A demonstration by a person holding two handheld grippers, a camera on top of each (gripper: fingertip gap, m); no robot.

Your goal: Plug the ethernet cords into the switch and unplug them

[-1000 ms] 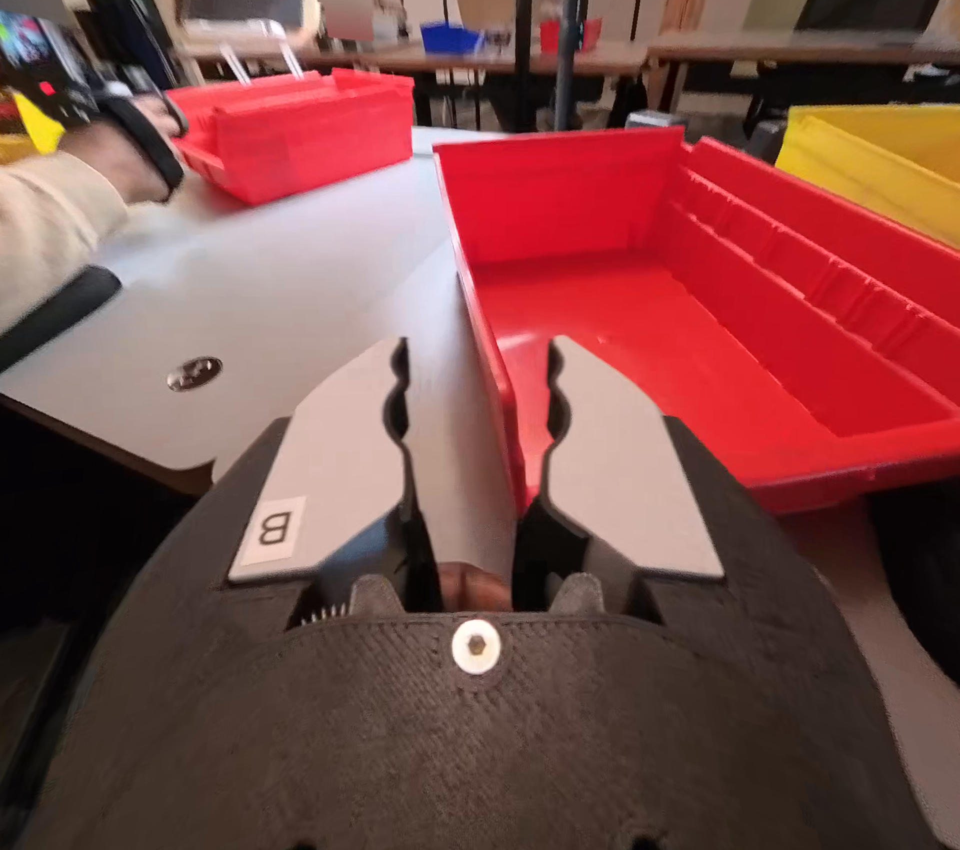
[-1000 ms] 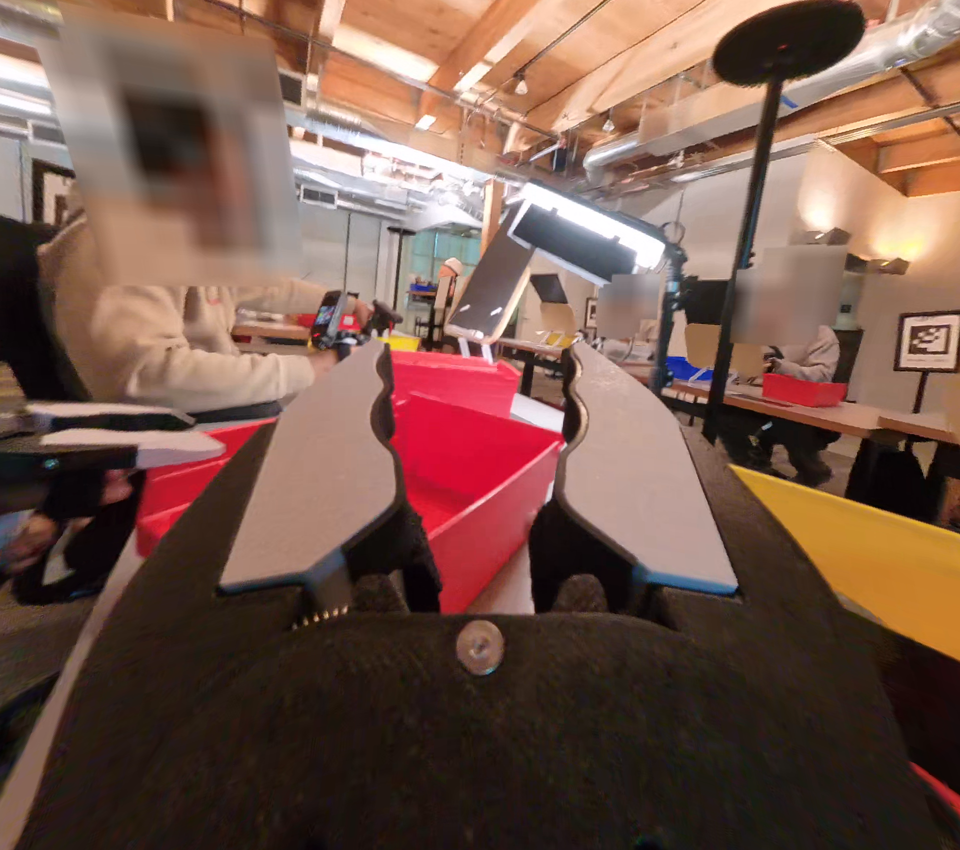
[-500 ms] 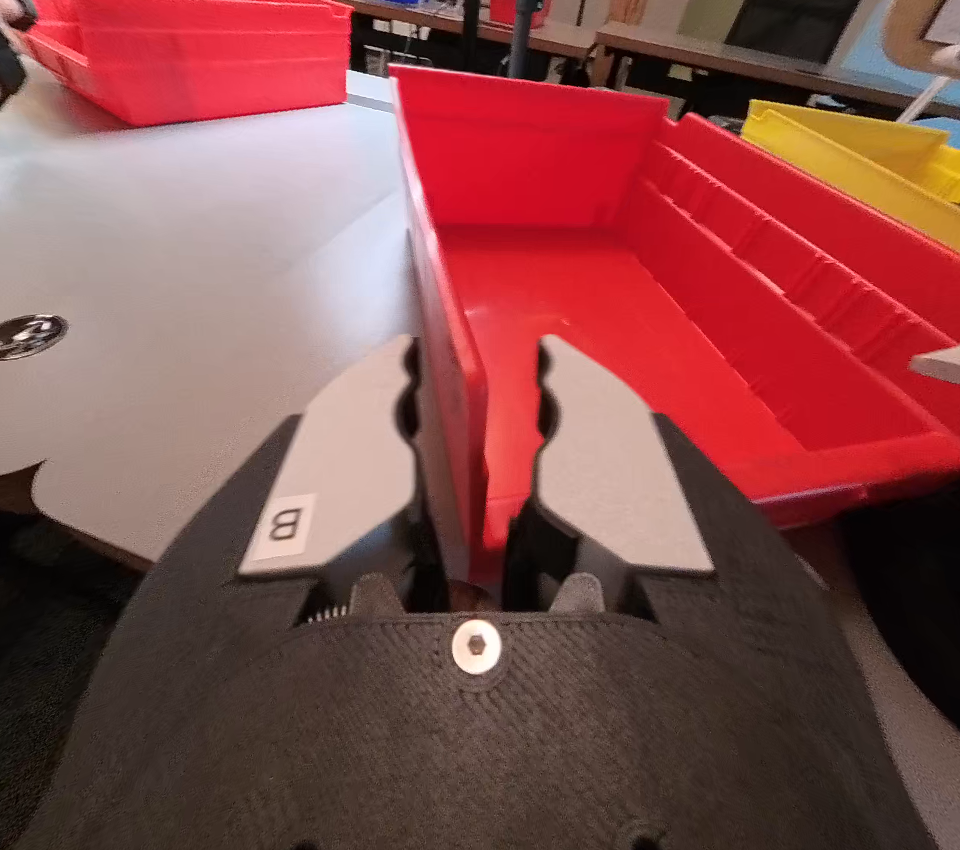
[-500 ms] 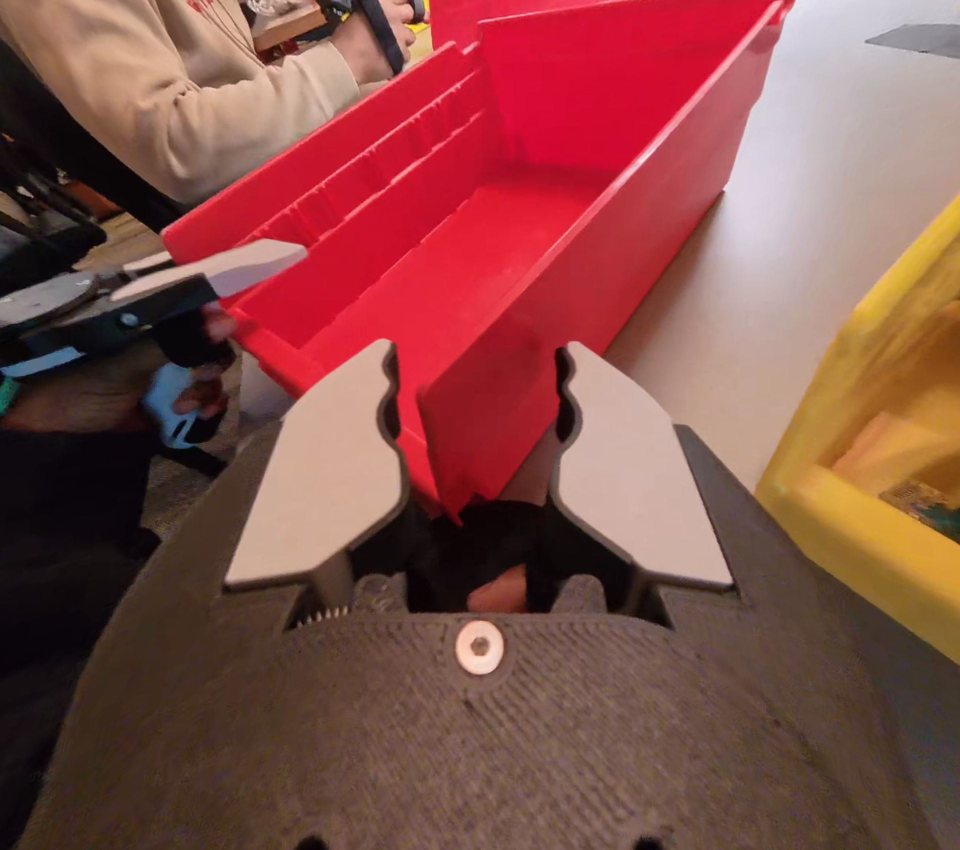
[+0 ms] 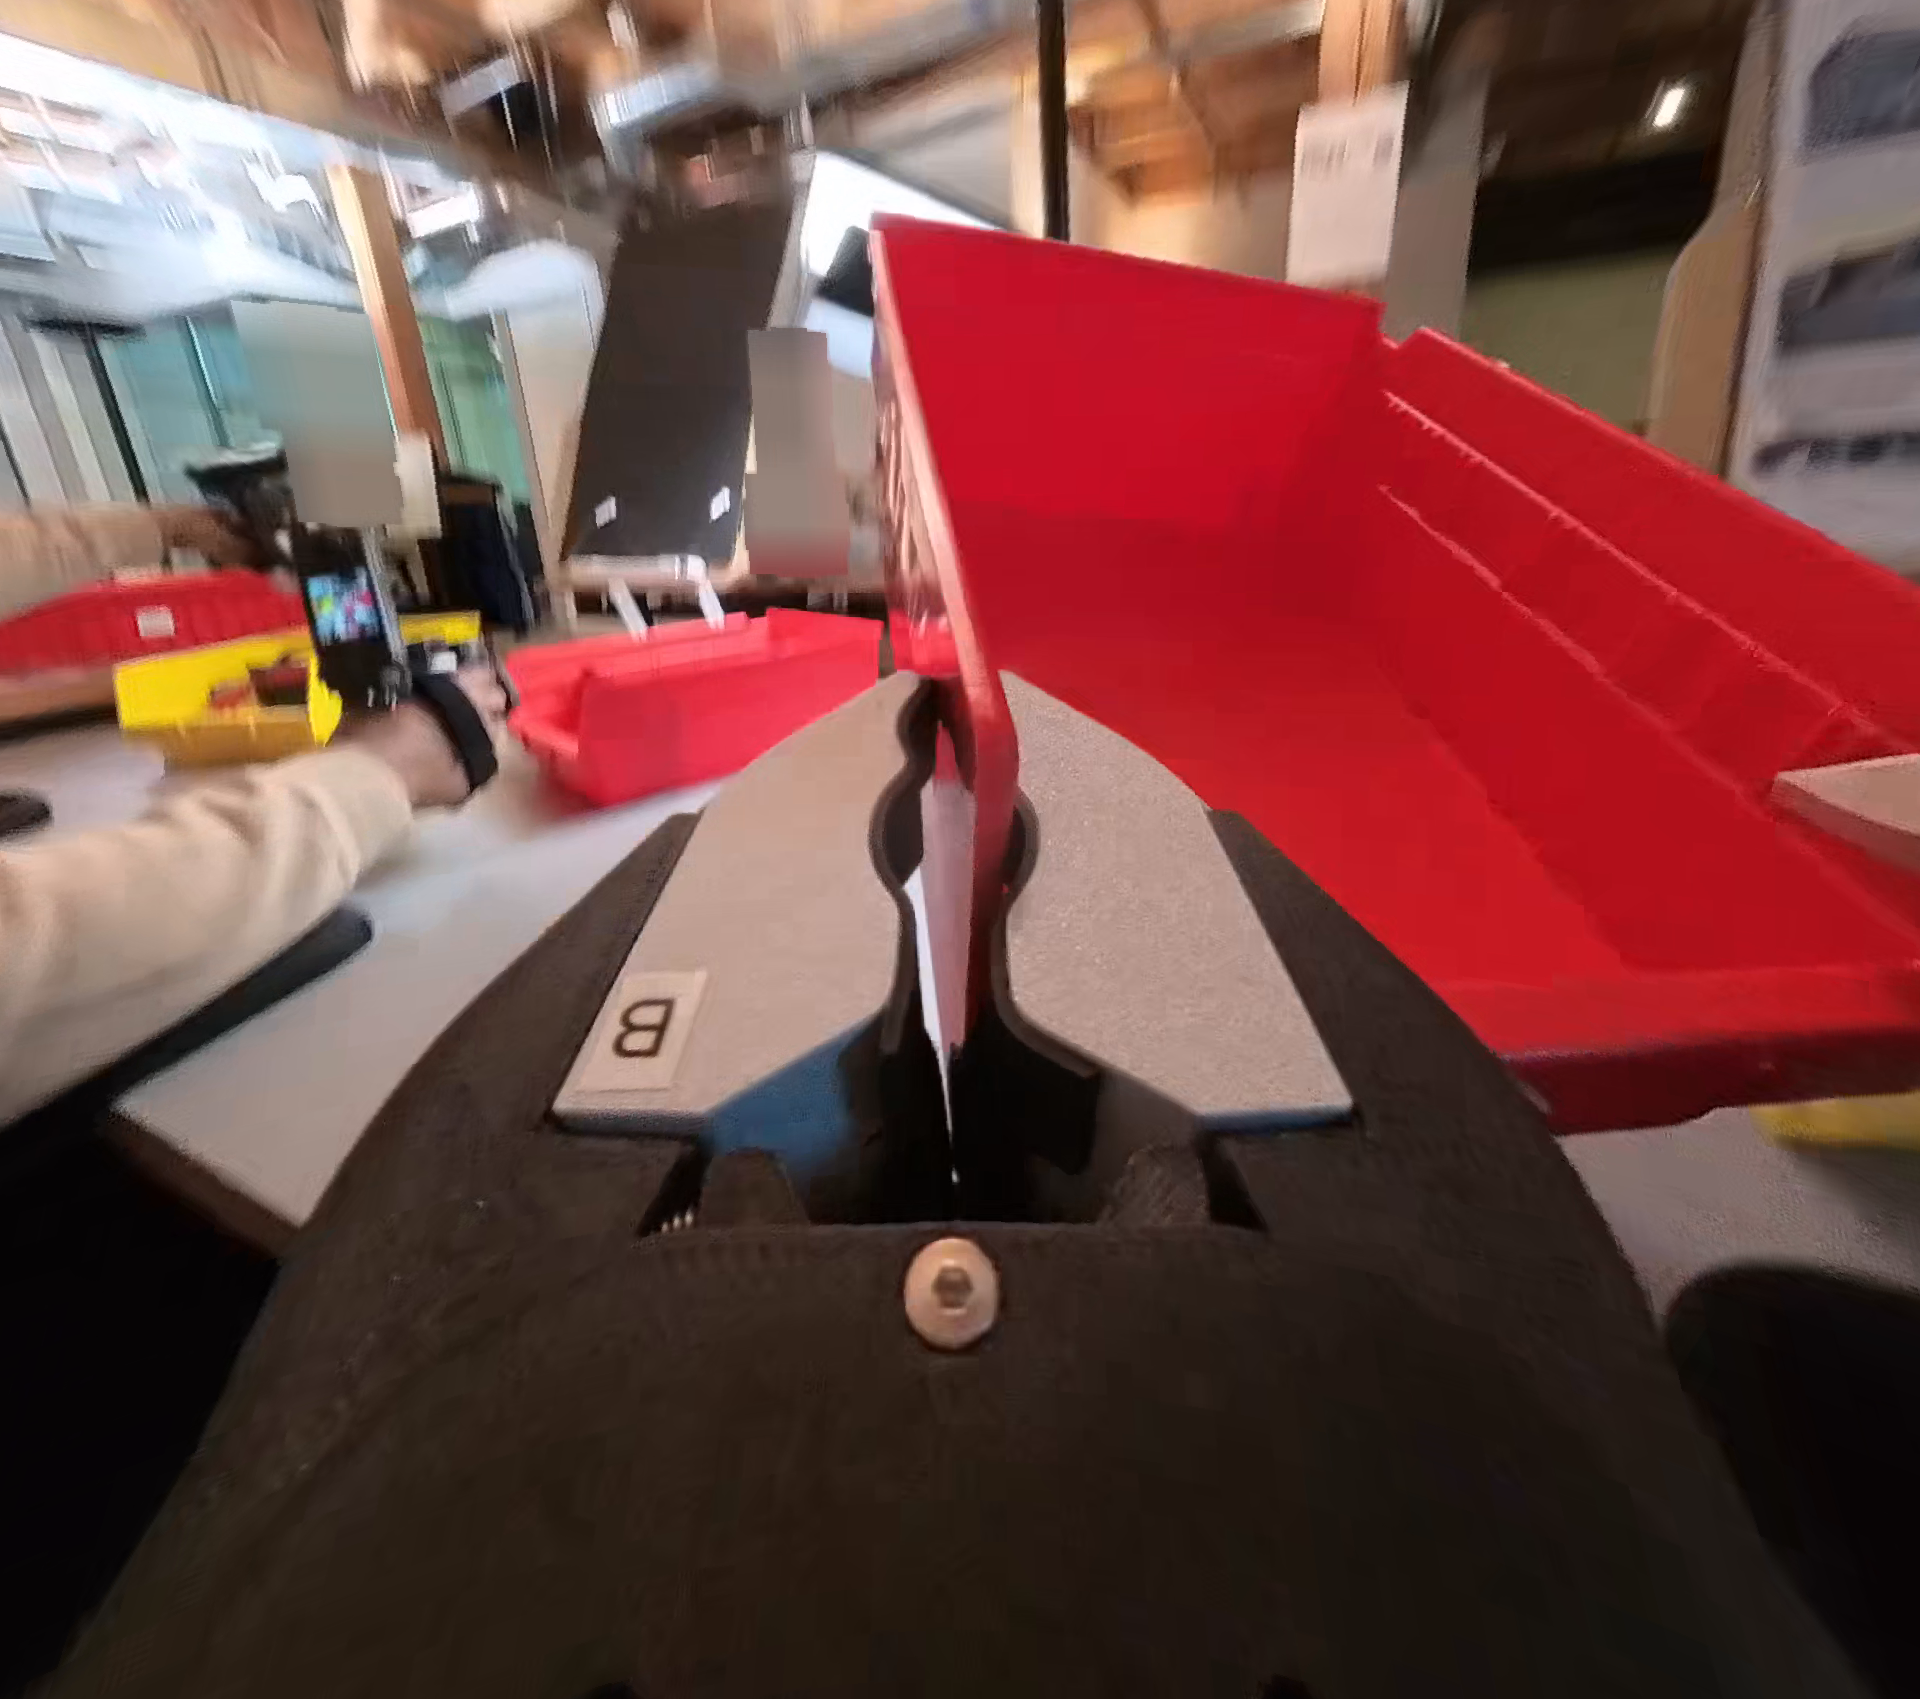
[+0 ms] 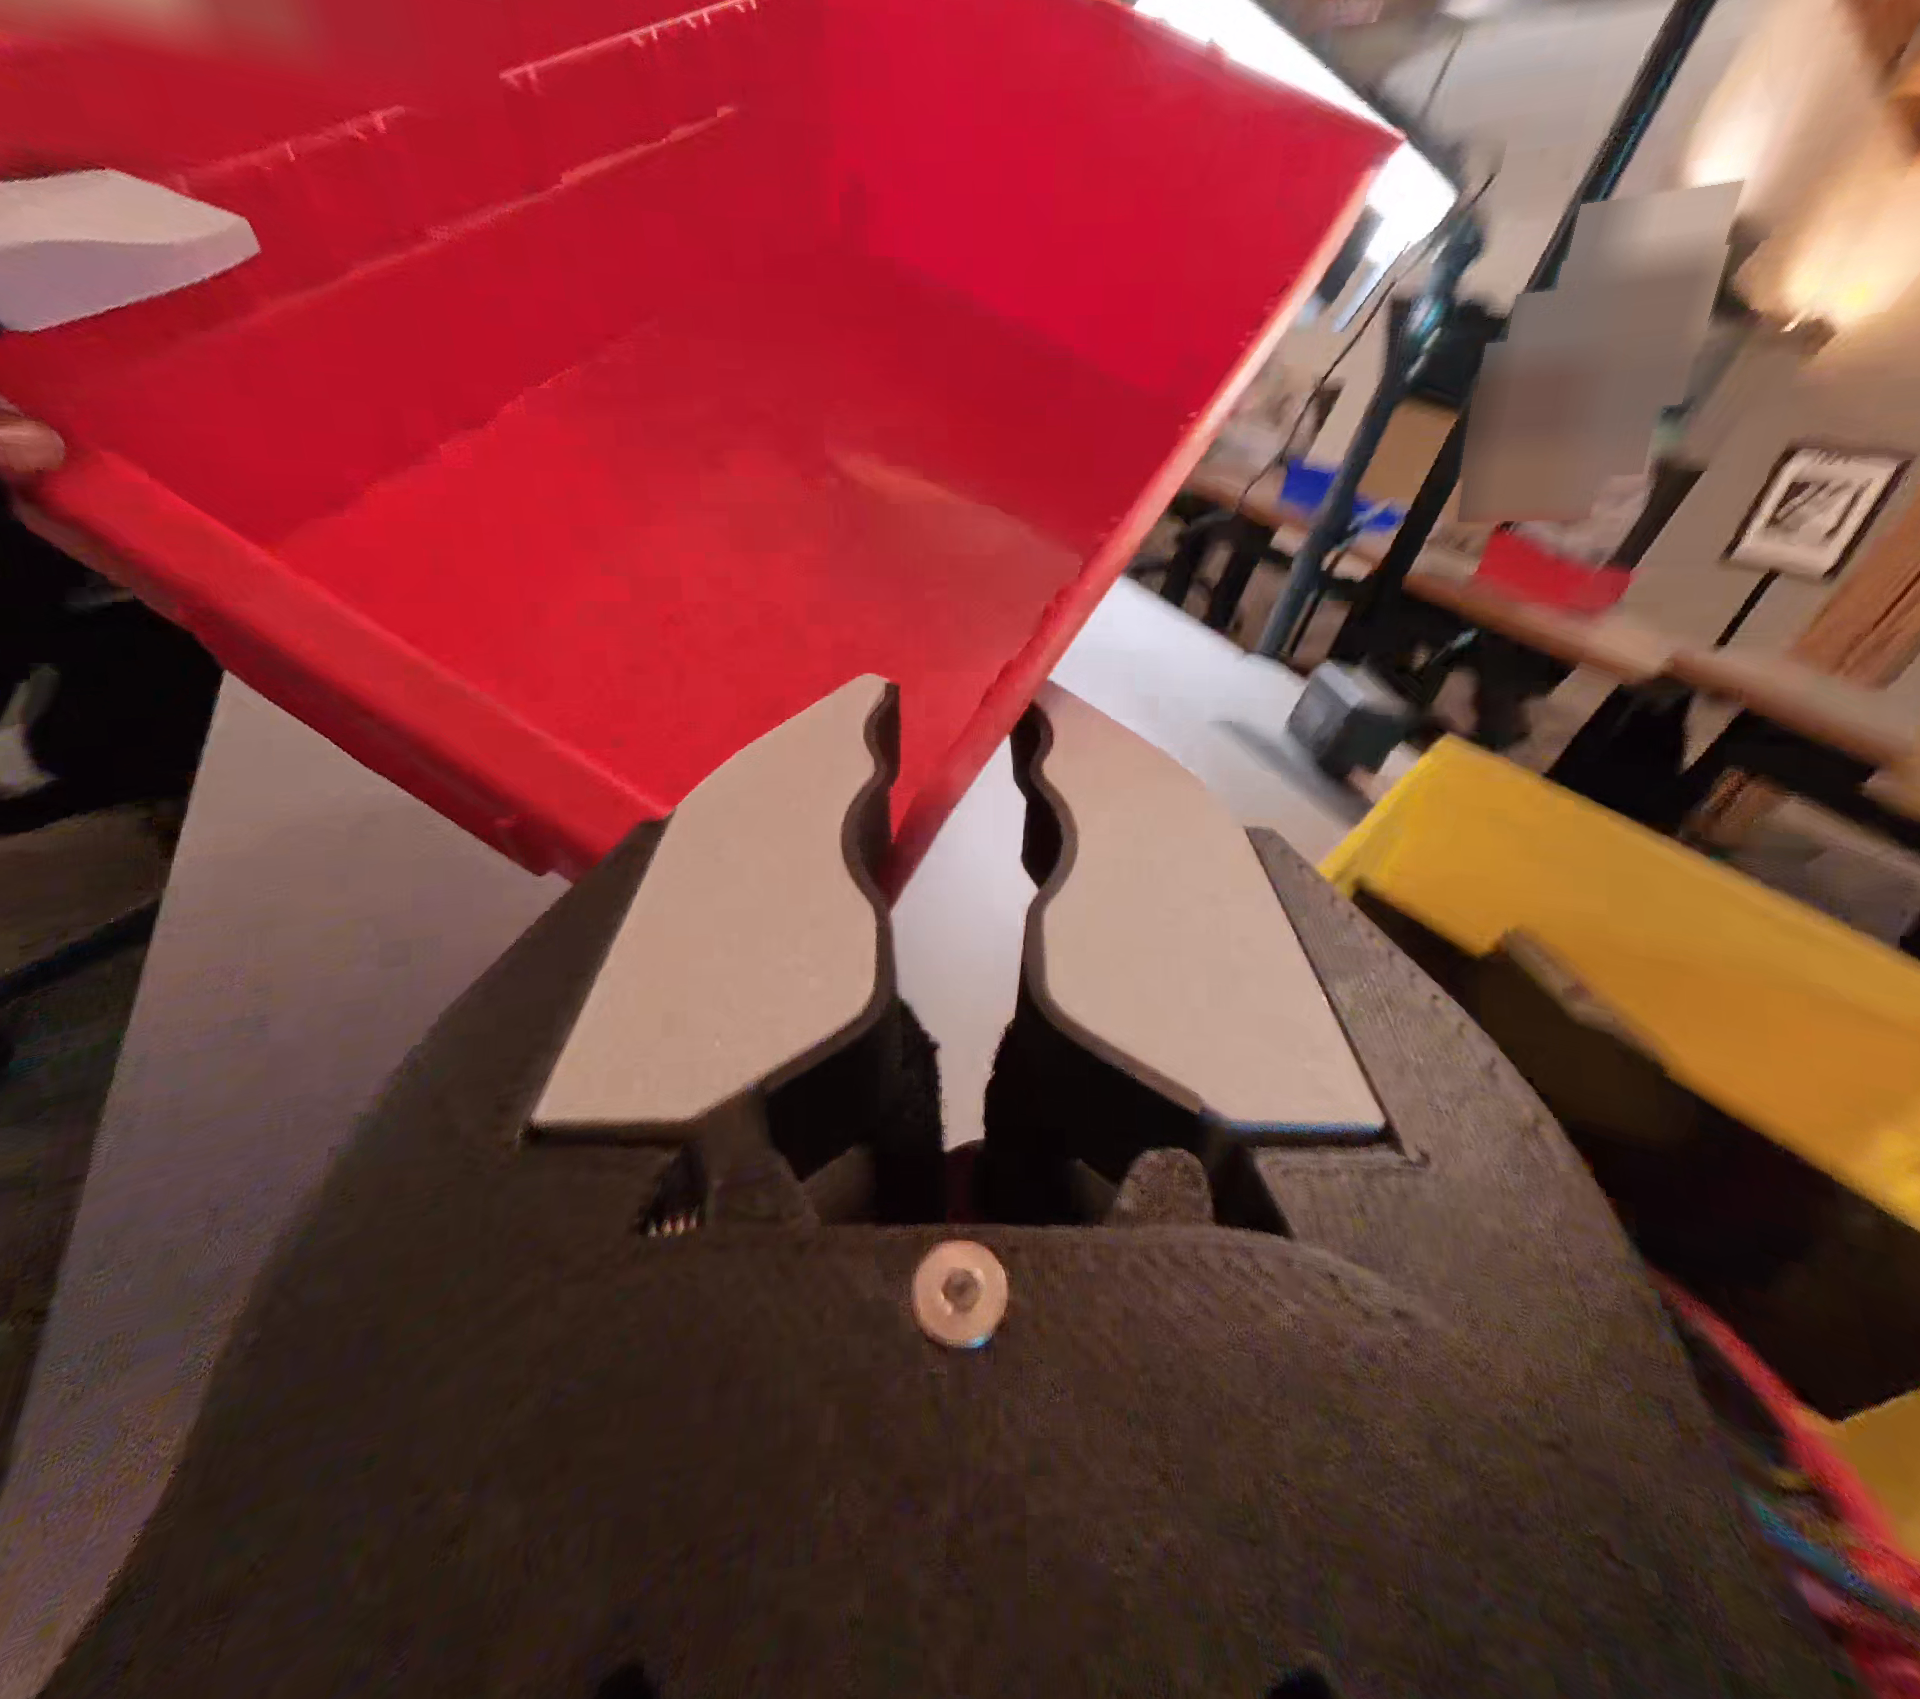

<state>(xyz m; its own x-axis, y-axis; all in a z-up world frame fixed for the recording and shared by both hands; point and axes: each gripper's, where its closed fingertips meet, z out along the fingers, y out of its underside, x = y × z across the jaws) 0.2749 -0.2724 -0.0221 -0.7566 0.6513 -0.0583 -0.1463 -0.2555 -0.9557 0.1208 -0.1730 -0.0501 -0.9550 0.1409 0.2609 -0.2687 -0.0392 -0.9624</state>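
Left gripper [image 5: 961, 802] is clamped tight on the side wall of an empty red bin [image 5: 1299, 641]; right gripper [image 6: 951, 792] is narrowed onto the opposite wall near a corner. Bin is lifted & tilted above the grey desk [image 6: 301, 974], btwn both grippers. No ethernet cords or switch visible in either view. Yellow bin [image 6: 1621, 922] sits on desk to the right; another person's sleeve [image 5: 156, 901] shows at left, w/ more red bins beyond.

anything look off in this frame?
Yes. The empty red bin is off the table and tilted, far end up. The left gripper and right gripper each pinch a side wall. No ethernet cords or switch appear in either view.
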